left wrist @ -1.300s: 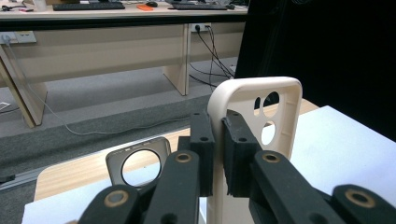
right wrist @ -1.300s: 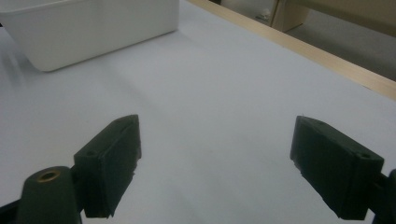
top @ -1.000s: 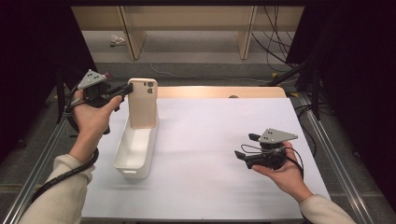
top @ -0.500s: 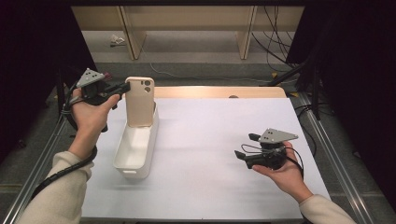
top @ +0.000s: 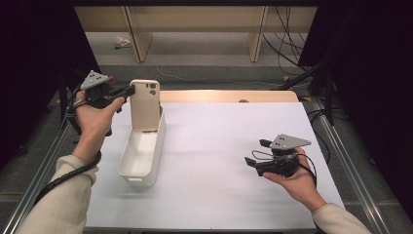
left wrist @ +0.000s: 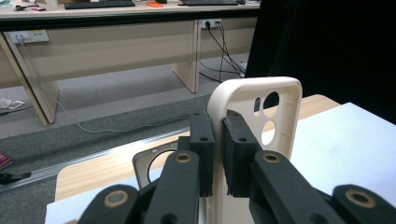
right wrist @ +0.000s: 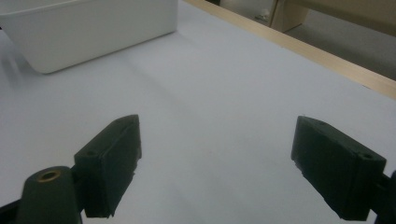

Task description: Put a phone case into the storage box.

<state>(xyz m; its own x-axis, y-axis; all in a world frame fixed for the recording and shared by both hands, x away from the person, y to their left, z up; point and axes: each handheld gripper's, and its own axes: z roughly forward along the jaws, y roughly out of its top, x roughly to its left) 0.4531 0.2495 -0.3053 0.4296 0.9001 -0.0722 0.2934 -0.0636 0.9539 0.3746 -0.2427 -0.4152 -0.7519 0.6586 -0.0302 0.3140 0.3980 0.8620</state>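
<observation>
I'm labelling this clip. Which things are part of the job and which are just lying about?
In the job: phone case, clamped upright by the left gripper; white bin under it.
Lying about: another case flat behind; floor cables; right gripper, open, idle.

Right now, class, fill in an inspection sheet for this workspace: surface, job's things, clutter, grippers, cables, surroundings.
Surface: white table top, wooden strip at its far edge.
Job's things: beige phone case upright at the far end of the white bin.
Clutter: nothing seen.
Grippers: left gripper shut on the case's edge; right gripper open, low above the table.
Cables: one trails from each gripper; more on the floor.
Surroundings: wooden desks, grey floor, dark screens.
</observation>
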